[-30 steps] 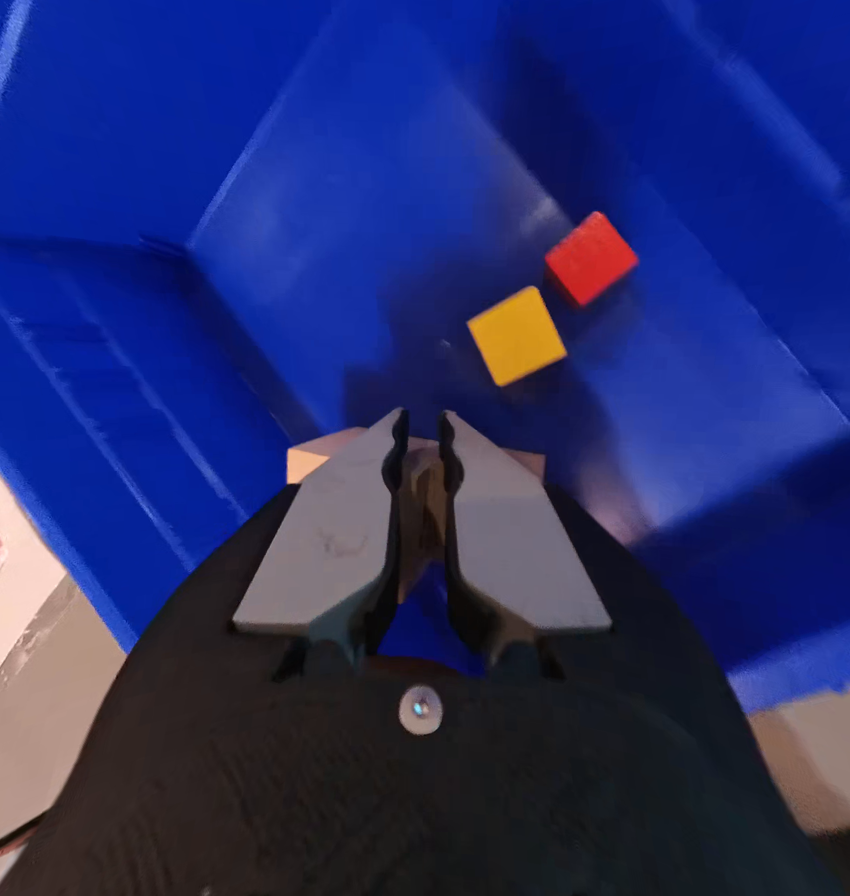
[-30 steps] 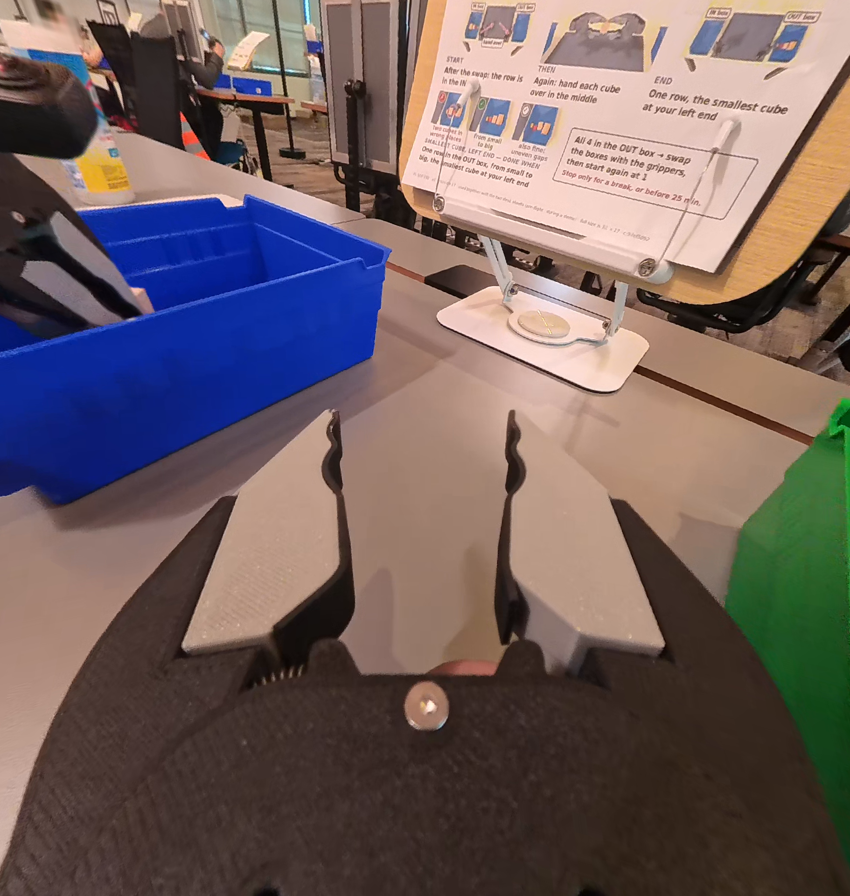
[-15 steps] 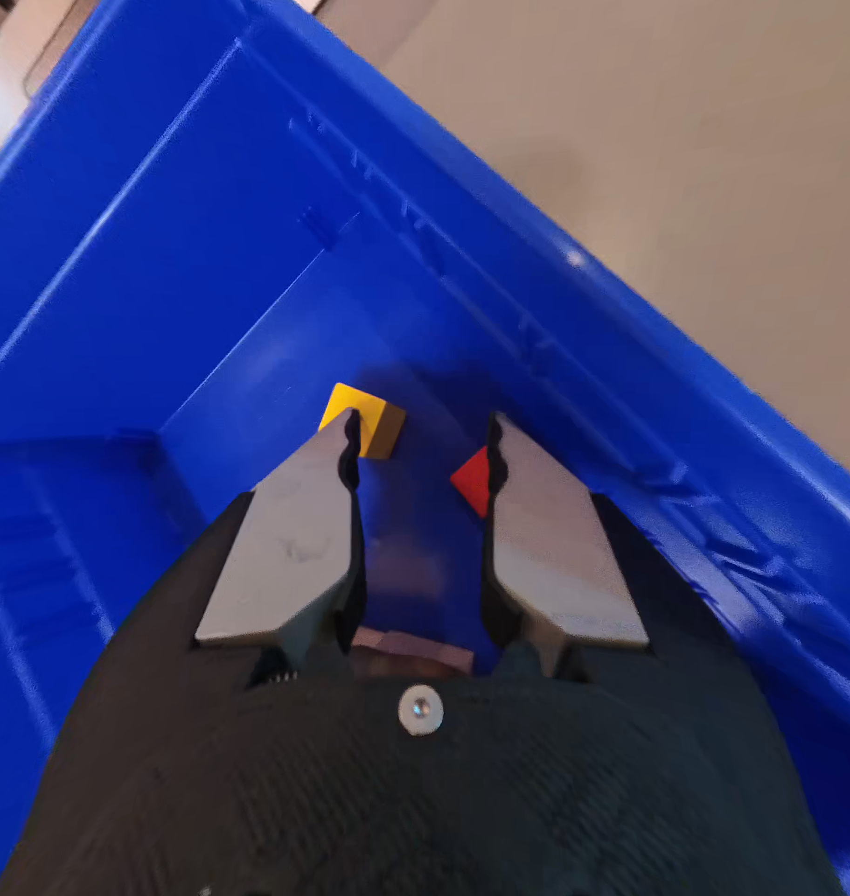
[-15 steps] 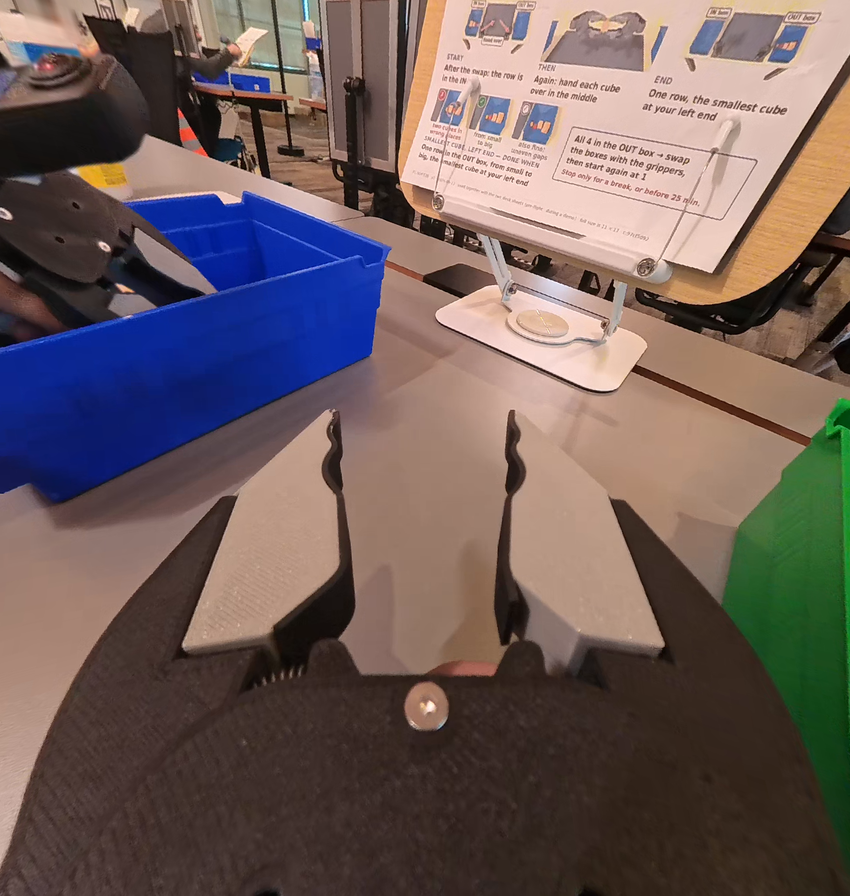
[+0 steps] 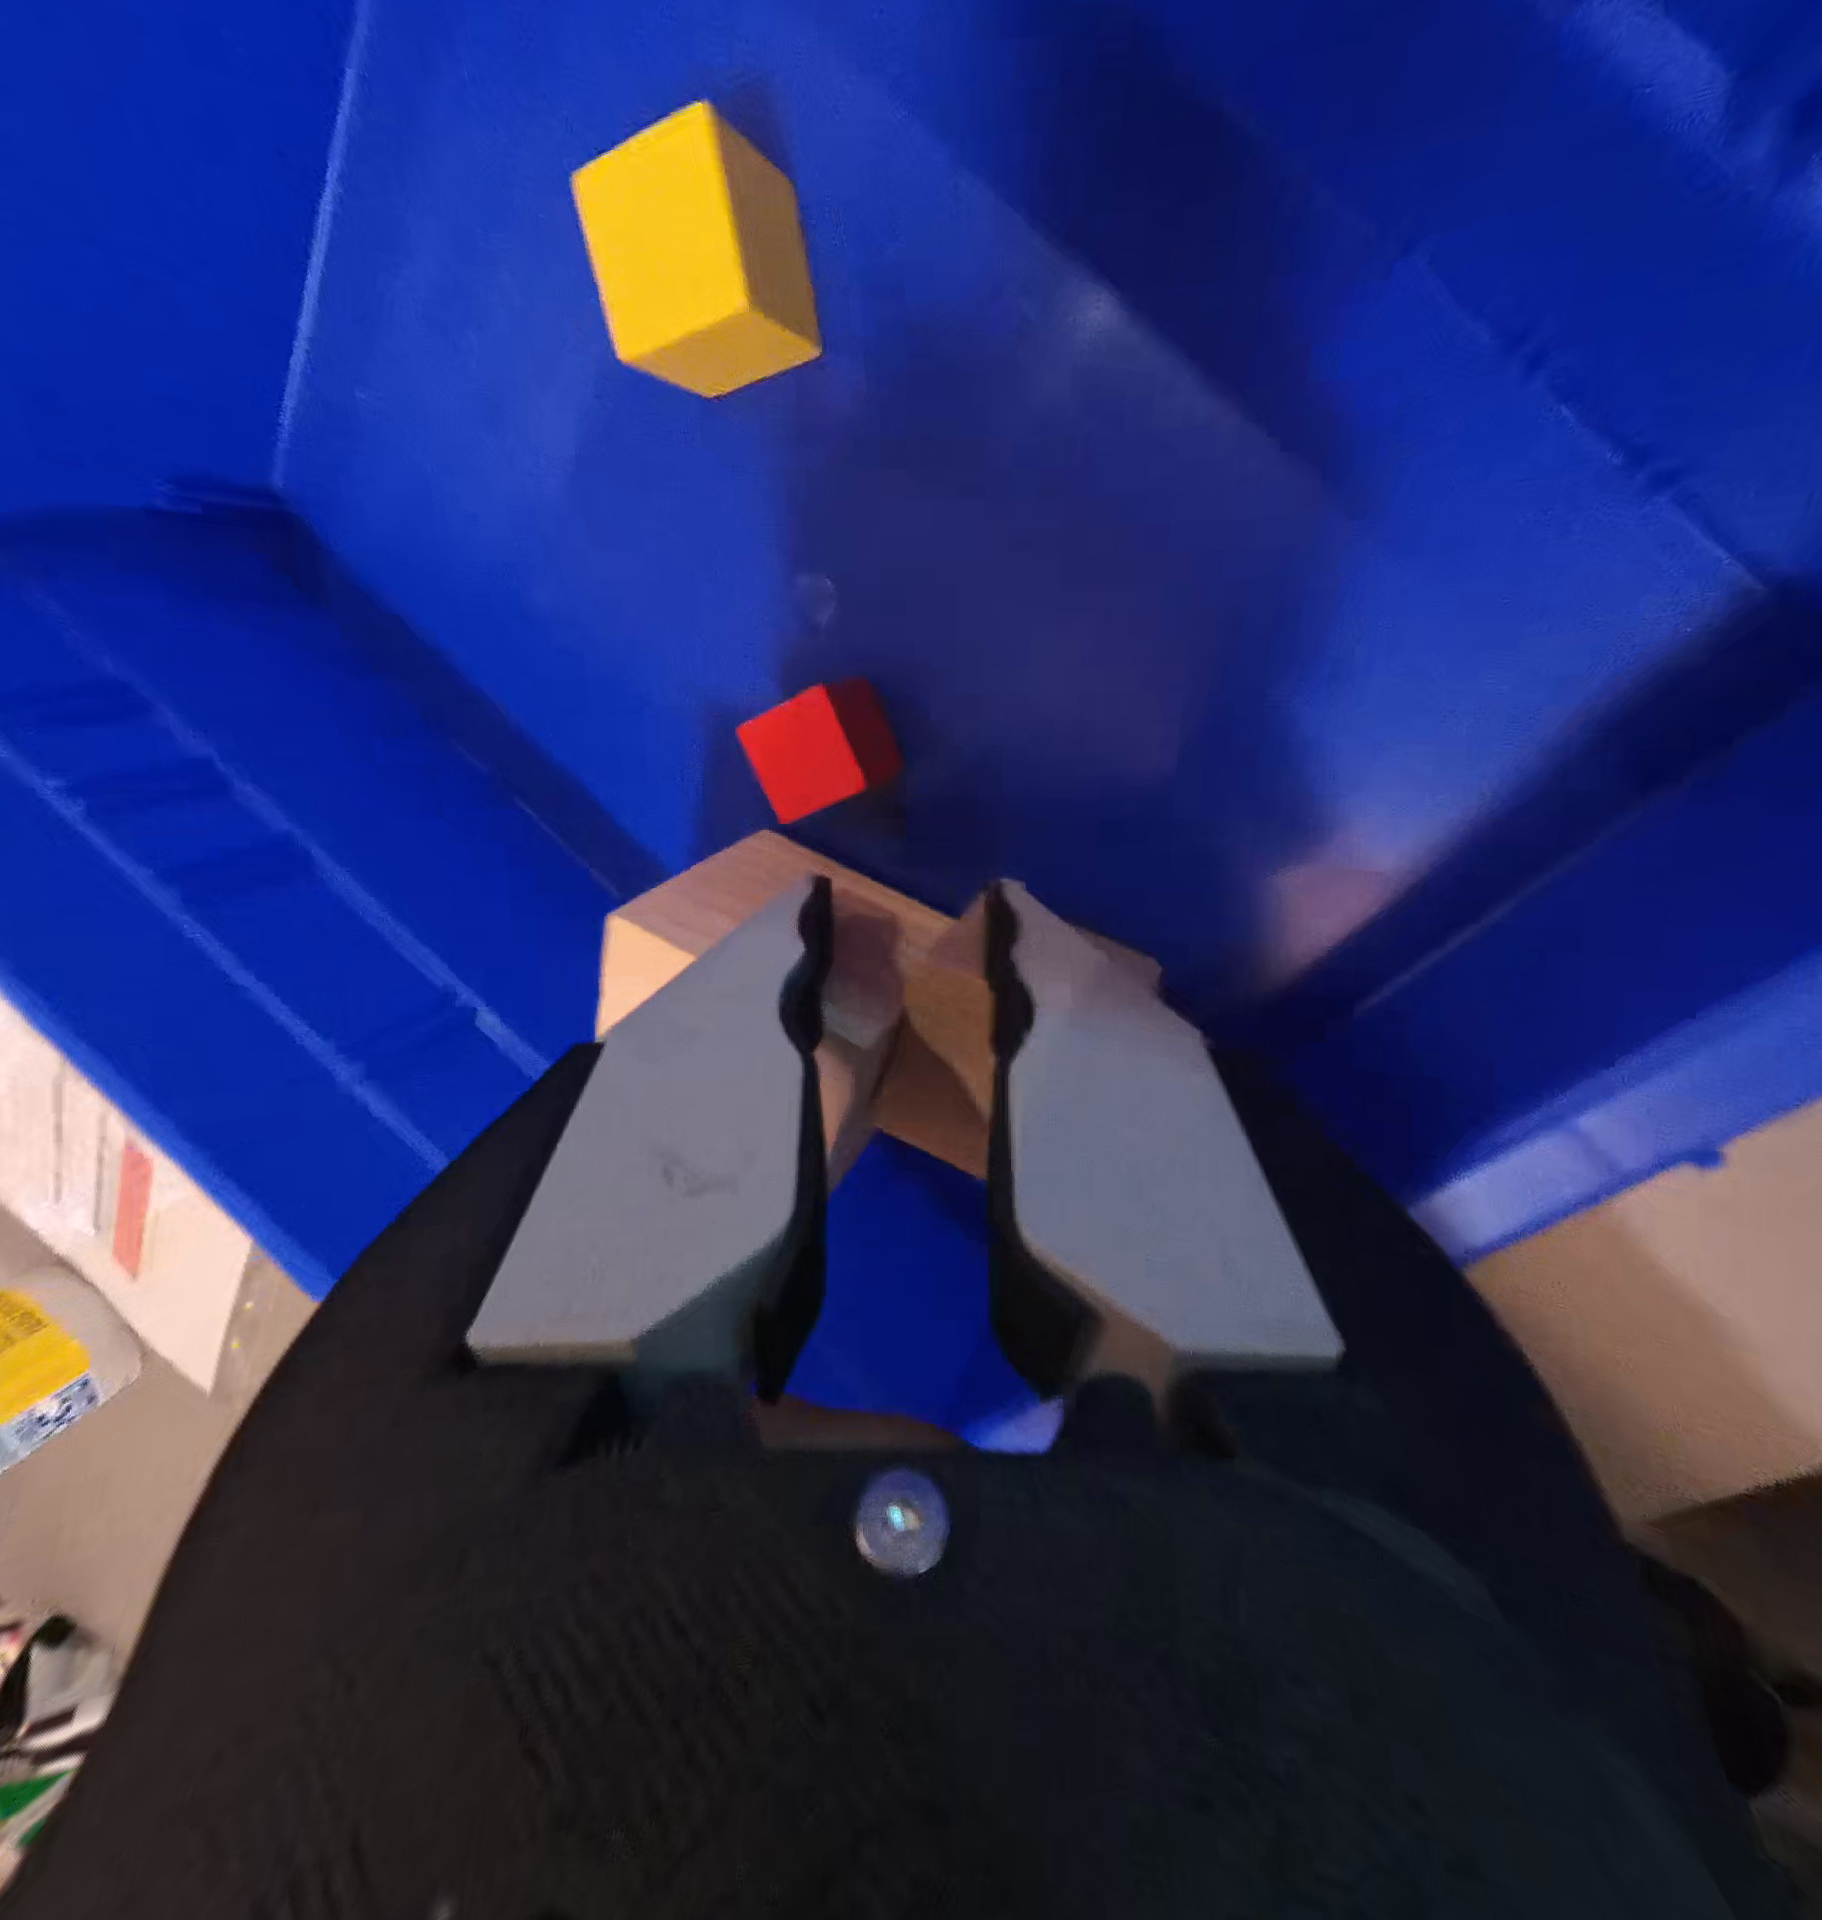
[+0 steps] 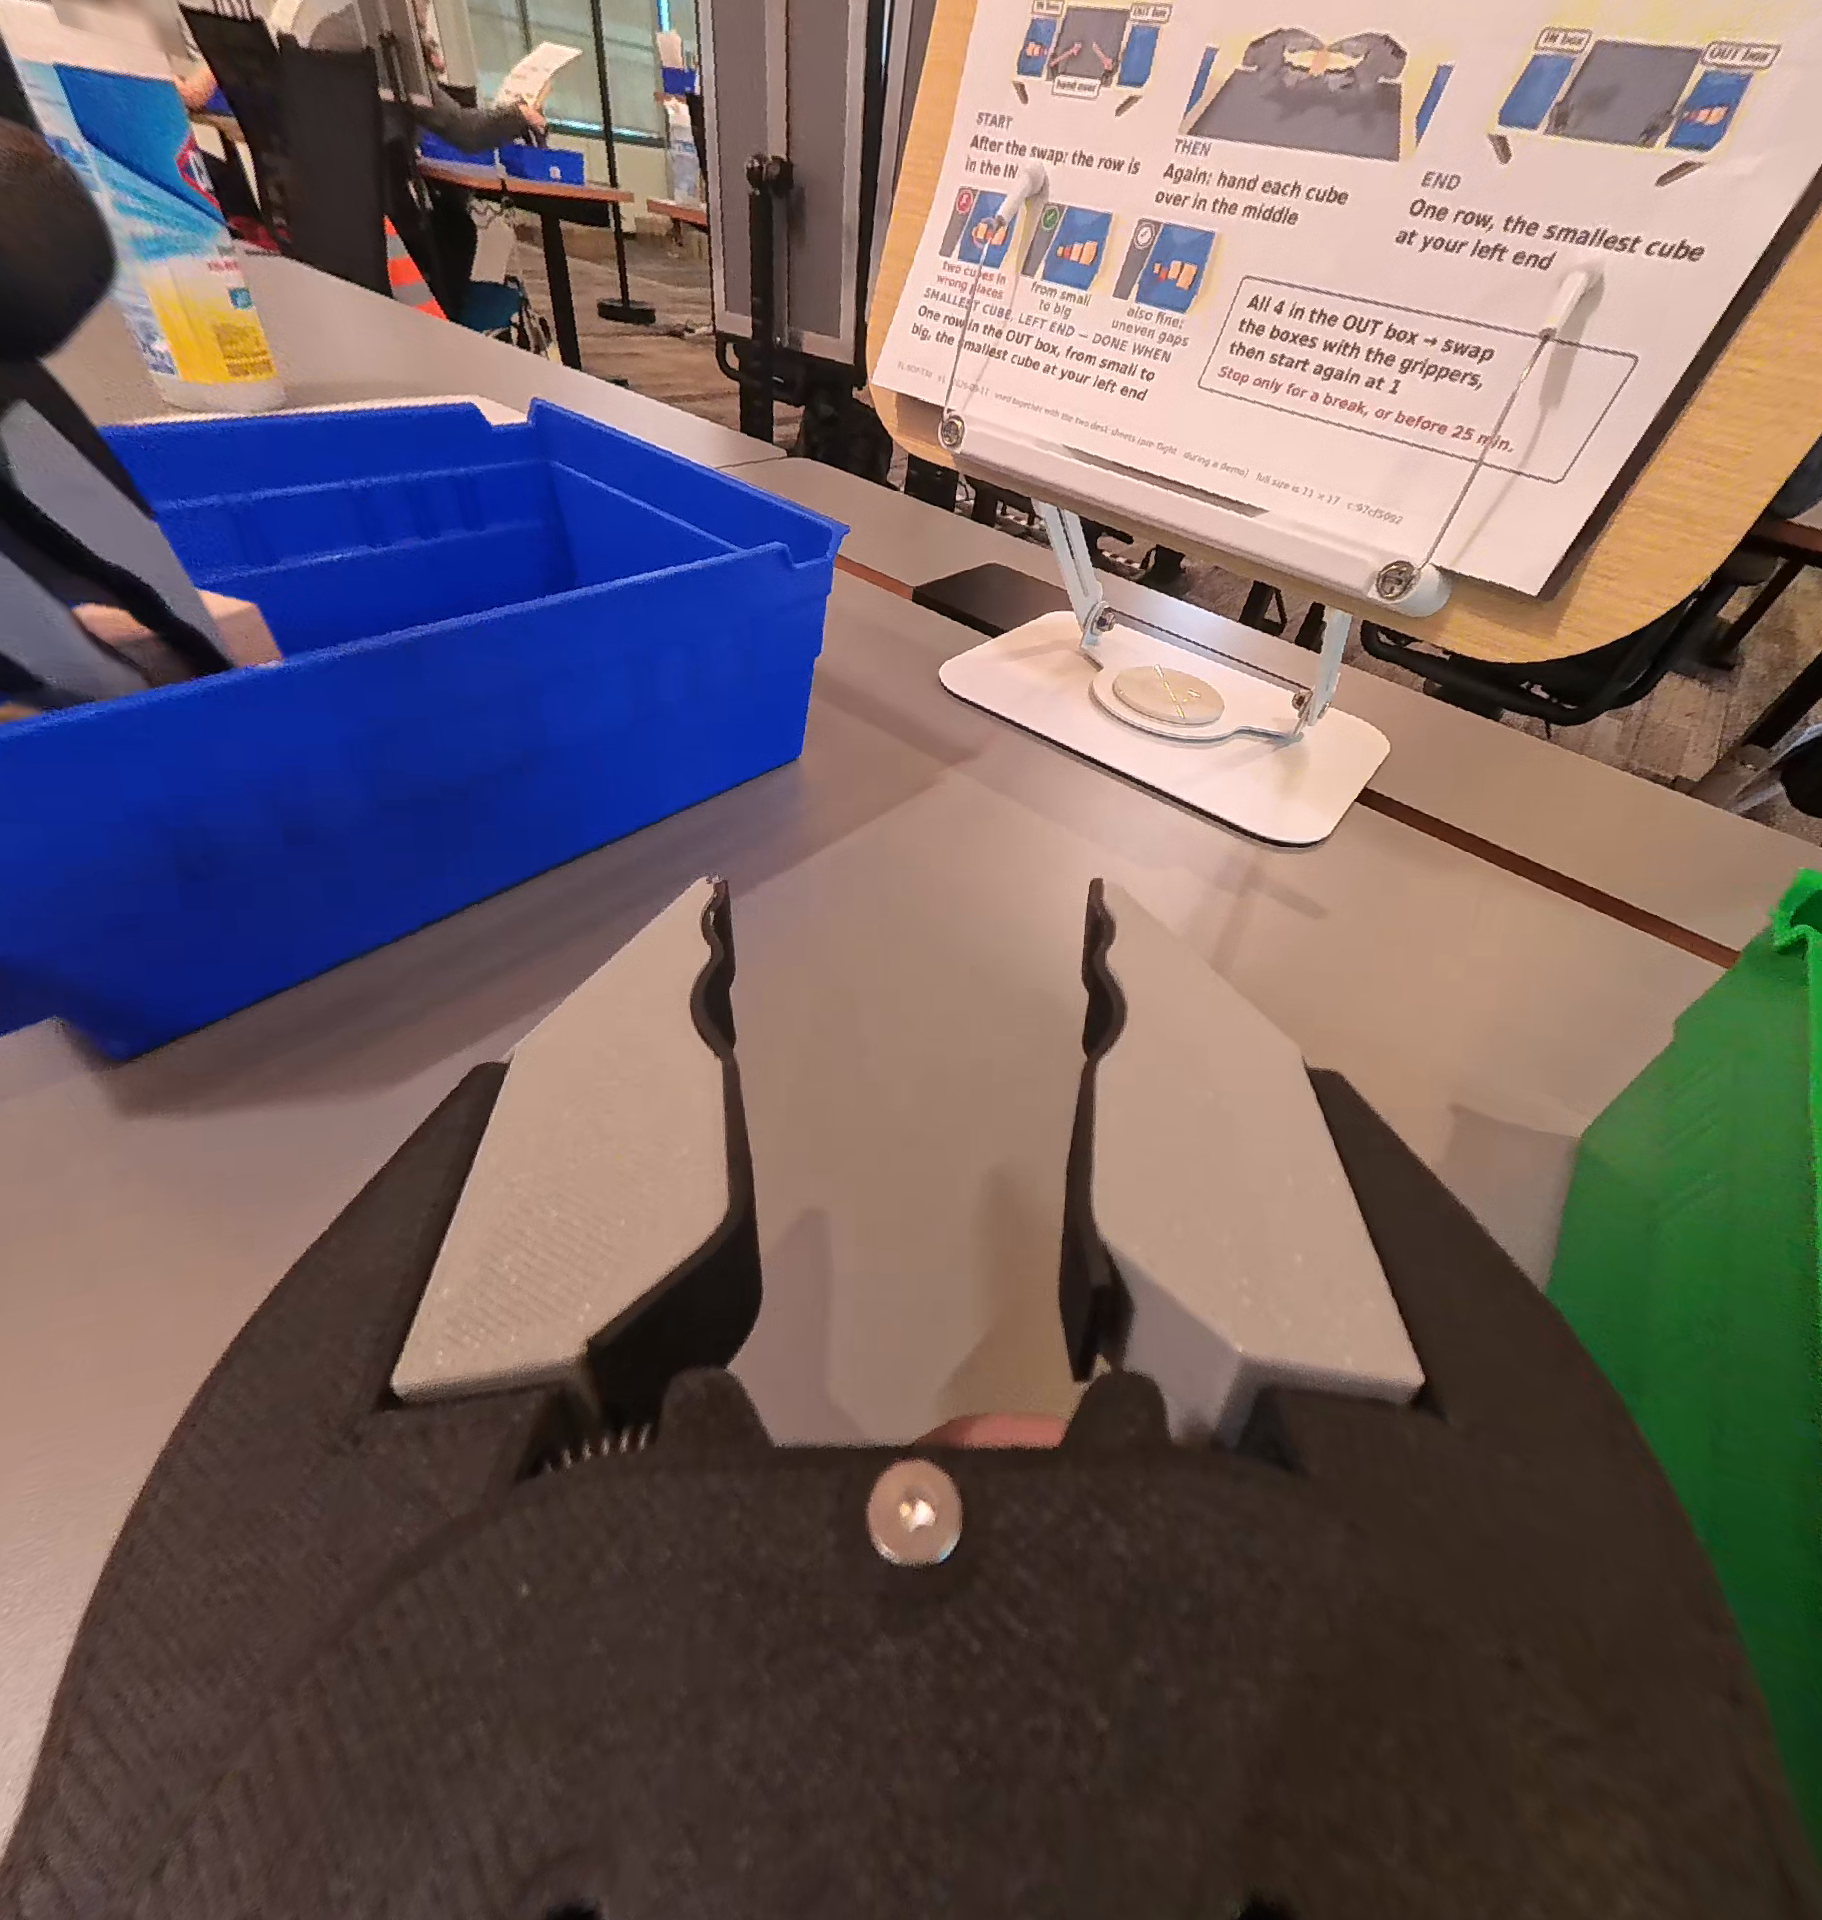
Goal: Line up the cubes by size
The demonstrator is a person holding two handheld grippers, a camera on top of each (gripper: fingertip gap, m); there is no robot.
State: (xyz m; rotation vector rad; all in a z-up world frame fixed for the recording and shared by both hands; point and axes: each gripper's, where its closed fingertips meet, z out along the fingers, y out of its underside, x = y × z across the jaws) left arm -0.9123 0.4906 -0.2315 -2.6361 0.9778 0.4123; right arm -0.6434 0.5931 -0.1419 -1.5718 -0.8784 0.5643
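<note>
My left gripper [image 5: 902, 904] is shut on a plain wooden cube [image 5: 678, 935] and holds it inside the blue bin [image 5: 1302, 520]. A small red cube [image 5: 819, 748] lies on the bin floor just beyond the fingertips. A larger yellow cube [image 5: 694, 249] lies farther off. In the right wrist view the left gripper [image 6: 55, 582] shows at the far left with the wooden cube [image 6: 237, 634] at the blue bin's [image 6: 471, 748] near wall. My right gripper [image 6: 905, 899] is open and empty above the grey table [image 6: 990, 831].
A green bin [image 6: 1717, 1299] stands at the right of my right gripper. An instruction sheet on a white stand [image 6: 1167, 717] is at the back of the table. A wipes canister [image 6: 159, 260] stands behind the blue bin.
Half a second ago my left gripper was open over the yellow and red cubes; now its jaws are narrower, with the wooden cube between them. The right gripper has not moved.
</note>
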